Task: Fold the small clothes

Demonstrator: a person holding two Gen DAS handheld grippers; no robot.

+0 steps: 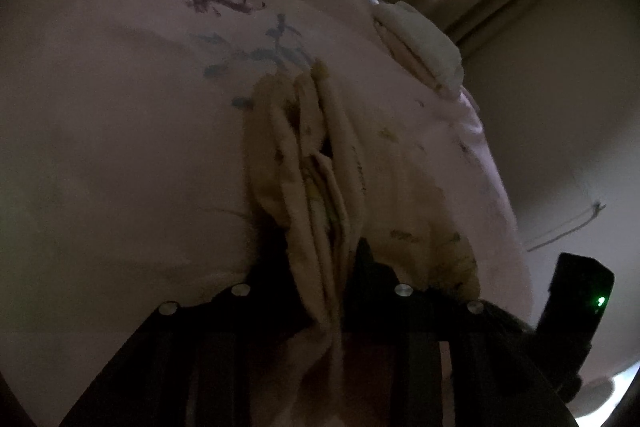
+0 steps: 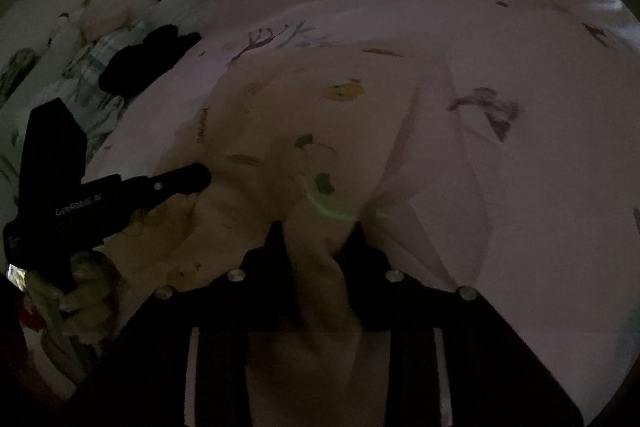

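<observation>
Left wrist view: left gripper angled down at a pink floral bedsheet. A bunched cream printed garment runs between the 2 fingers and lies forward on the sheet. Jaws partly open; fabric fills the gap, but whether the pads press on it I cannot tell in this dim light. Folded white clothes sit farther back near the bed edge. The right gripper's body shows at lower right, green light on.

Right wrist view: right gripper, jaws partly open, a fold of the same cream garment between them; grip not readable. The garment is spread flat on the sheet ahead. The left gripper lies on its left edge. A dark garment sits well apart, upper left.

Judgement: cloth is being laid down. To do it well, lower both edges level, free both sides together, then check that the 2 edges line up.
</observation>
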